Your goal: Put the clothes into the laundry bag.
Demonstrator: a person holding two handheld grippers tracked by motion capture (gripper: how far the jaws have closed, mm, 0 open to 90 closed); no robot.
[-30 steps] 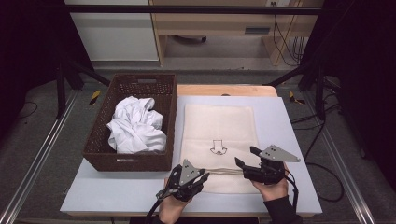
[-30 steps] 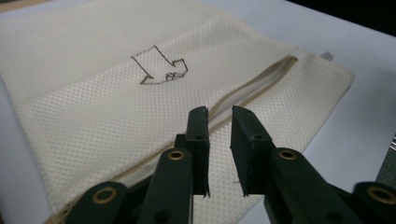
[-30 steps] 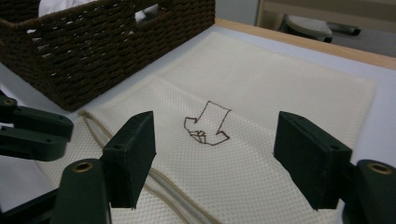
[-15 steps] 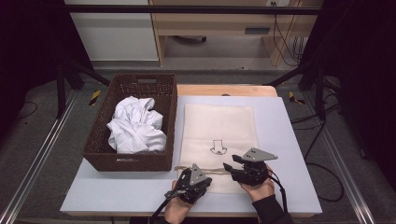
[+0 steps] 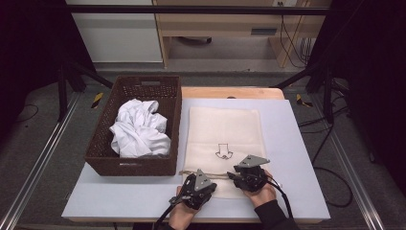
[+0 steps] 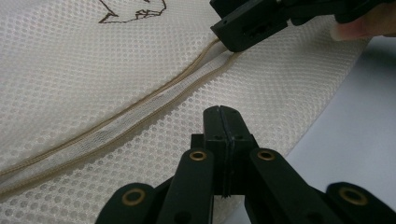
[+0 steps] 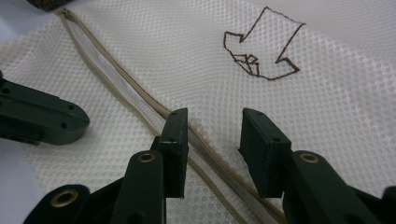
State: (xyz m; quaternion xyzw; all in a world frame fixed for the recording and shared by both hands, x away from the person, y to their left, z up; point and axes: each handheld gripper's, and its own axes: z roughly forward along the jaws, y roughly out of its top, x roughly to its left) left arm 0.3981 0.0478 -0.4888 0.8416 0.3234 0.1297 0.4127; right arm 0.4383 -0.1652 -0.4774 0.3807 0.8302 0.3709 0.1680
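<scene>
A cream mesh bag (image 5: pixel 222 129) lies flat on the table, with a brown stitched arrow (image 5: pixel 223 152) and a tan zipper (image 5: pixel 210 175) running across near its front edge. My left gripper (image 5: pixel 191 182) rests on the mesh just in front of the zipper (image 6: pixel 140 107). Its jaws (image 6: pixel 222 109) are shut together, and no fabric shows between them. My right gripper (image 5: pixel 231 175) is down on the zipper (image 7: pixel 116 79). Its jaws (image 7: pixel 212 114) have just been closing and stand apart, with a zipper band running between them, untouched by the pads.
A dark wicker basket (image 5: pixel 95 148) stands to the left of the bag and holds crumpled white cloth (image 5: pixel 139 129). The pale blue table top (image 5: pixel 297 143) shows bare to the right of the bag. Dark stands and cables surround the table.
Both hands have sunk onto the front edge of the bag. The right gripper has moved left to the zipper and its jaws have narrowed. The left gripper's jaws have shut.
</scene>
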